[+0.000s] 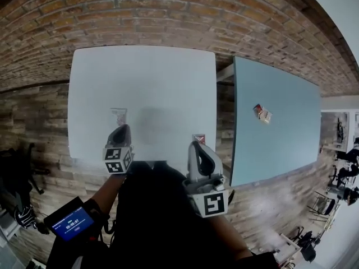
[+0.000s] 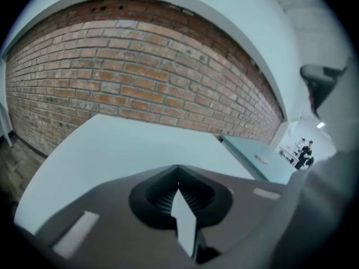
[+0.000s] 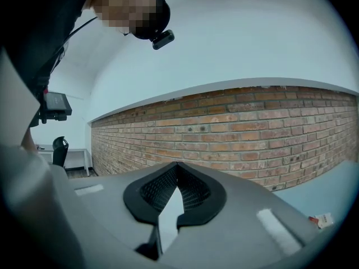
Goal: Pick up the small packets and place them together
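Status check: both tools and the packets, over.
Left tool shut on clear packet. Right tool shut on red-edged packet. Third packet alone on blue table. Nothing blocking.

Brick wall point(image 1: 168, 4), white table point(image 1: 157, 83), blue table point(image 1: 280, 122)

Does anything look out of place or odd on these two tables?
Yes: a lone packet lies askew on the teal table, apart from the left packet and the right packet at the front of the white table. Nothing looks spilled or damaged.
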